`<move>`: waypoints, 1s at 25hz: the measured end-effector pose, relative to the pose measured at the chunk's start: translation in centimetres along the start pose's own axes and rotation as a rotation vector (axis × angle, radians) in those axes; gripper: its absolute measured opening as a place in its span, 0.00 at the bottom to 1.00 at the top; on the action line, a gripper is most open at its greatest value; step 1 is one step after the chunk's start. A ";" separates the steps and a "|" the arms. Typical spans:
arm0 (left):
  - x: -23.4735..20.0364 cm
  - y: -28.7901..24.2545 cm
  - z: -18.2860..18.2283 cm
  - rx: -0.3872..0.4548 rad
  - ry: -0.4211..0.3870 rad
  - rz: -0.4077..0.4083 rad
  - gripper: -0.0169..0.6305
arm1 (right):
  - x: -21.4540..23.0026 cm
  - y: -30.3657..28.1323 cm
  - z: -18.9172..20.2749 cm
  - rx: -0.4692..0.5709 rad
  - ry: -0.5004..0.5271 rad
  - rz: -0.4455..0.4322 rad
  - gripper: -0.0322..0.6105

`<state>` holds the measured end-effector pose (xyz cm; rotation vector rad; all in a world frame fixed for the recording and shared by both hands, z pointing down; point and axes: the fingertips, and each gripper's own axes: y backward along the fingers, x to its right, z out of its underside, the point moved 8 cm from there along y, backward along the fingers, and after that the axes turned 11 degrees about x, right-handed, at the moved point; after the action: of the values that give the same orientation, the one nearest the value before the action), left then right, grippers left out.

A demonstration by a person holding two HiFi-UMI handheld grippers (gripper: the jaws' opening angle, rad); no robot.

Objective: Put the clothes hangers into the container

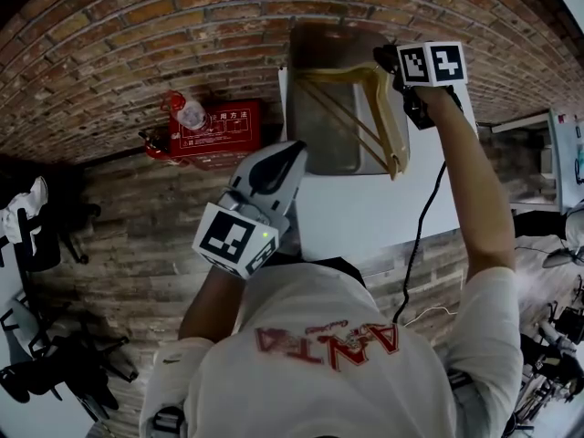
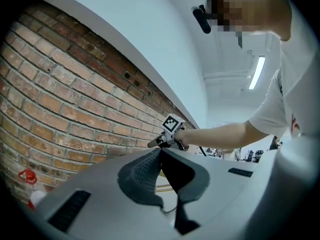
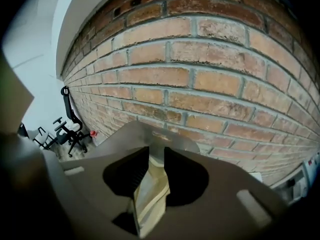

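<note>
- Looking down from the head view, I see my right gripper (image 1: 391, 64) up at the far right, over the container (image 1: 321, 130).
- Container is a grey metal bin sitting at the far edge of a white table (image 1: 365, 213), against the brick wall (image 1: 137, 35).
- Wooden clothes hanger (image 1: 383, 108) hangs from the right gripper, tilted. Its shoulder is up by the jaws and its long arm runs down along the container's right side.
- I can't tell whether the hanger's lower end touches the container rim.
- In the right gripper view the jaws stand a little apart with the hanger's pale wood between them. The pads don't look clamped on it, so I'm calling it open around the hanger.
- My left gripper (image 1: 290, 153) is held nearer my body, left of the table and well apart from the hanger. Its marker cube (image 1: 235, 238) faces up.
- In the left gripper view the jaws are together, tips meeting, with nothing between them.
- The left gripper view also catches the right gripper and my forearm (image 2: 220, 134) out ahead, by the wall.
- A red fire-extinguisher box (image 1: 219, 128) sits at the foot of the wall, left of the container.
- A black office chair (image 3: 70, 129) is far off to the left in the right gripper view.
</note>
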<state>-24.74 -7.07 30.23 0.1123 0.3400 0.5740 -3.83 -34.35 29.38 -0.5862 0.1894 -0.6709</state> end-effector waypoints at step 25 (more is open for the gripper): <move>2.9 -1.2 -1.9 -0.022 -0.070 0.078 0.04 | -5.1 14.6 2.8 0.436 0.061 0.096 0.05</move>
<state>-22.48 -6.39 27.39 0.1244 0.2618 0.6496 0.92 -20.65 23.32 -0.1371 0.1216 -0.6128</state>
